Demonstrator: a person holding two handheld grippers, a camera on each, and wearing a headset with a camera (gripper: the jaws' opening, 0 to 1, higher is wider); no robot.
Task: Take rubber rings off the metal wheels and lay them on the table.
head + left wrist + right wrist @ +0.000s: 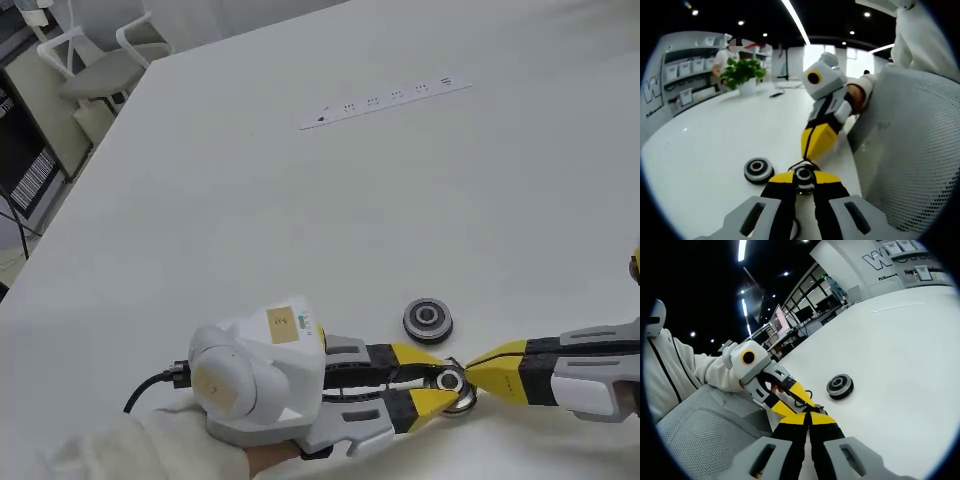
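Now left claw [447, 386] clamps a wheel [804, 175], right claw [809, 414] pinching its rubber ring [798, 165]

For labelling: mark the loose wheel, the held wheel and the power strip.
loose wheel [428, 317]: head view, middle of its top face.
held wheel [804, 175]: left gripper view, its metal centre.
power strip [385, 102]: head view, middle of its length.

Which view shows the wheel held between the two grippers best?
Left gripper view: the held wheel sits face-on in the left gripper, hub clear. Head view shows it small, partly covered by yellow tips. Right gripper view hides most of it behind the right gripper.
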